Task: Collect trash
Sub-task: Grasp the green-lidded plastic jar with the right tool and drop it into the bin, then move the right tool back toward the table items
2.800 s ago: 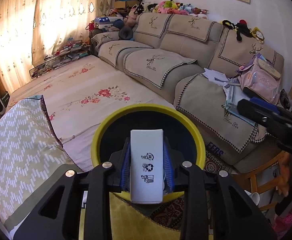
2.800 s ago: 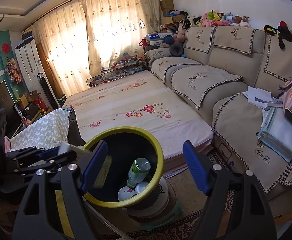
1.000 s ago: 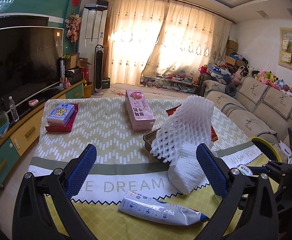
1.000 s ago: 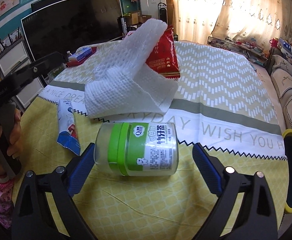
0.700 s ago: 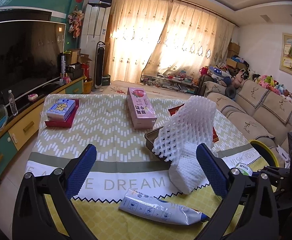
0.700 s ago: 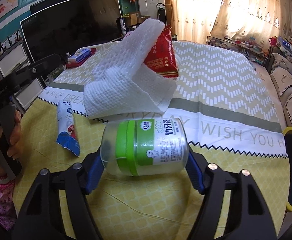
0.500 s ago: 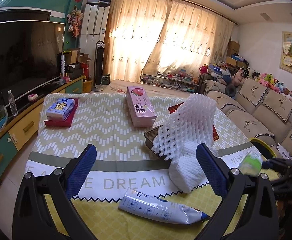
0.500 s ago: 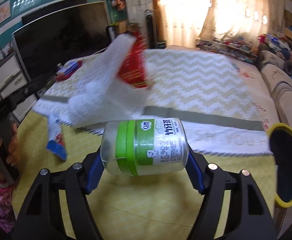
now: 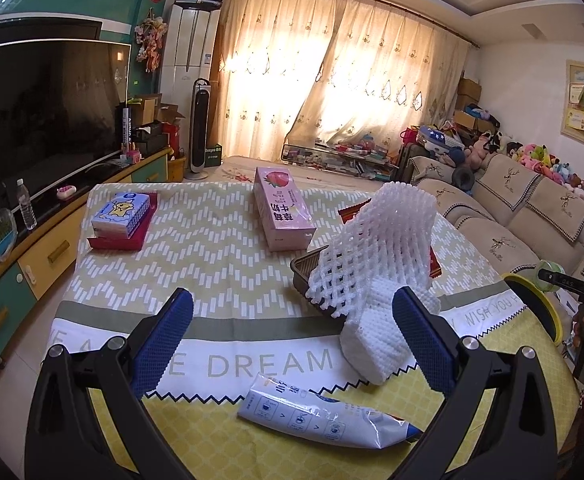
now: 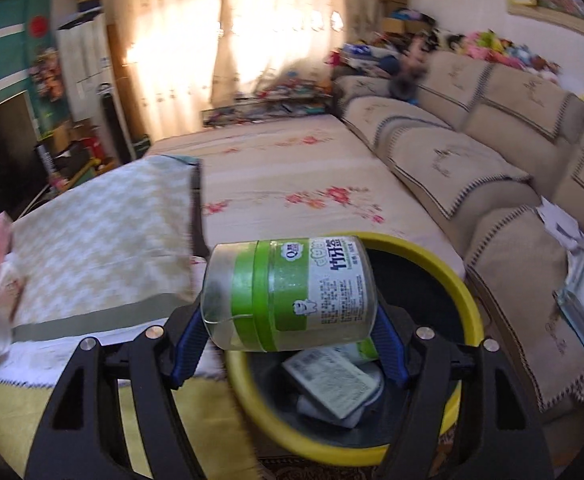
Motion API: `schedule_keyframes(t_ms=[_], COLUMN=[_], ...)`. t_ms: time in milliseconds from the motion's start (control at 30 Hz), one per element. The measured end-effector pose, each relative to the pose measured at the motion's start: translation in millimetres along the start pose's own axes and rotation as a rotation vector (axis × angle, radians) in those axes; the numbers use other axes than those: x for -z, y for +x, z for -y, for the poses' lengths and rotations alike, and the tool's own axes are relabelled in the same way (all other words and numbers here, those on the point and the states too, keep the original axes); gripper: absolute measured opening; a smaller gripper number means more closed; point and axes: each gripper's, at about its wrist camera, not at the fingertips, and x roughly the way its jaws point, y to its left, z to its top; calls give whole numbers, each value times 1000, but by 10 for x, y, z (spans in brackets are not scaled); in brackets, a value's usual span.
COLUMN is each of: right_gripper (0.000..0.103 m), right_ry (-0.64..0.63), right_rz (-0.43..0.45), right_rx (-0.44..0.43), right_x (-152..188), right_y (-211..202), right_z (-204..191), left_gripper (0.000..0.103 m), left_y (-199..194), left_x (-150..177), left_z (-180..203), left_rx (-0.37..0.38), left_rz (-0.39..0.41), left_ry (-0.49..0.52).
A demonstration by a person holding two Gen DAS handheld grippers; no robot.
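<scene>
My right gripper point(image 10: 290, 340) is shut on a clear plastic jar with a green label point(image 10: 292, 292), held on its side between the blue pads. The jar hangs over the near rim of a yellow-rimmed black bin point(image 10: 467, 300) that holds a few discarded packages point(image 10: 331, 380). In the left wrist view the same jar point(image 9: 547, 274) shows small at the far right, above the bin point(image 9: 531, 292). My left gripper point(image 9: 292, 312) stands open above the table with nothing between its fingers. A toothpaste tube point(image 9: 319, 416) lies just below it, and a white foam net point(image 9: 375, 256) is to the right.
On the tablecloth are a pink carton point(image 9: 282, 208), a blue tissue pack on a red box point(image 9: 122, 210), a dark tray point(image 9: 311, 272) and a red snack packet point(image 9: 355, 210) under the foam net. A sofa point(image 10: 491, 160) runs behind the bin; a TV cabinet point(image 9: 32, 256) flanks the table's left.
My right gripper closed on the jar, lifted it off the table and swung it right to above the bin. The left gripper stayed where it was, still open.
</scene>
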Motion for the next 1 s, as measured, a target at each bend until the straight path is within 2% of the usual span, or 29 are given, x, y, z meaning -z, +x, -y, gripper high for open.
schedule_keyframes(t_ms=[133, 200, 300, 433, 600, 733, 833, 933, 1000], right_gripper=[72, 73, 73, 75, 75, 77, 77, 78, 78], right_ry=[38, 63, 55, 44, -59, -99, -99, -89, -85], right_rz=[-11, 12, 57, 125, 205, 200, 184, 164, 153], right_rx=[76, 70, 33, -128, -181, -180, -178, -186, -191], right_x=[8, -12, -32, 40, 194, 189, 169, 149, 162], right_y=[102, 55, -78, -298, -440, -448, -425, -391, -374], right_z=[224, 276, 178, -174, -667, -798, -824, -812, -837], left_gripper=[98, 98, 98, 98, 98, 98, 98, 98, 98], left_y=[23, 32, 42, 43, 38, 47, 44, 37, 53], left_x=[11, 12, 10, 11, 10, 8, 7, 42, 98], left_z=[6, 5, 3, 0, -3, 21, 87, 168, 217], left_rx=[-4, -7, -9, -11, -14, -18, -50, -69, -55], left_rz=[-8, -10, -13, -13, -9, -17, -49, -115, -163], left_ry=[4, 5, 4, 5, 6, 13, 22, -13, -62])
